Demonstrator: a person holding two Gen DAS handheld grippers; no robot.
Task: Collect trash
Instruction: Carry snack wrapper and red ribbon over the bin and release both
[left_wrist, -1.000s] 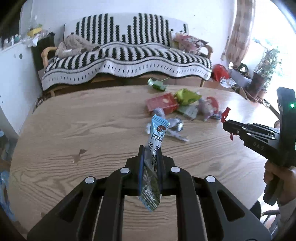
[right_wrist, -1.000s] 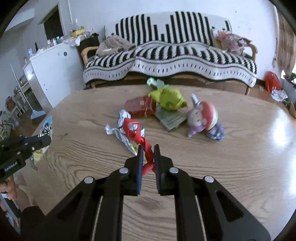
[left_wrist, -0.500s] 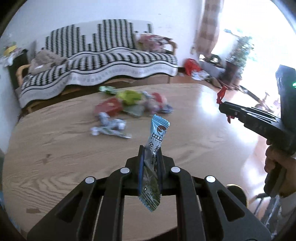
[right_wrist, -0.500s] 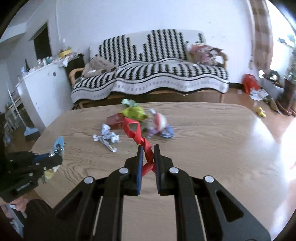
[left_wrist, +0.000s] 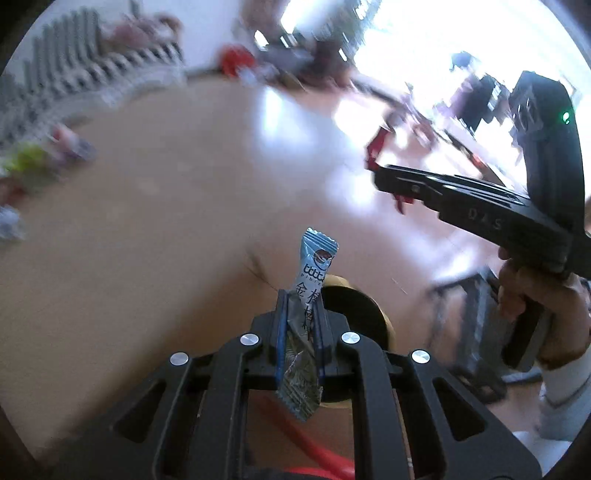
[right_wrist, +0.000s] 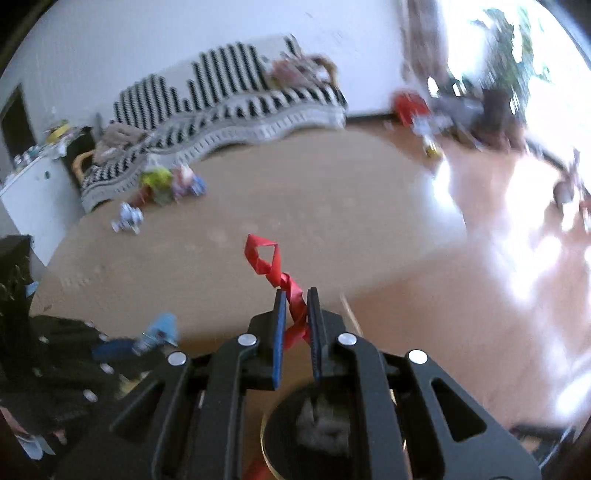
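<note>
Swung off the table (right_wrist: 332, 206) toward the bin (right_wrist: 269, 439), where a second ago both faced the pile. Left gripper (left_wrist: 301, 325) clamped on blue wrapper (left_wrist: 312, 273), bin (left_wrist: 354, 306) just beyond its tips. Right gripper (right_wrist: 295, 325) nearly closed, pinching red wrapper (right_wrist: 280, 277), bin mouth directly below. Drop-off judged next; release over the bin needed. Remaining trash (right_wrist: 162, 192) far from the bin, at the table's far edge near the sofa (right_wrist: 229, 103); more trips likely.
</note>
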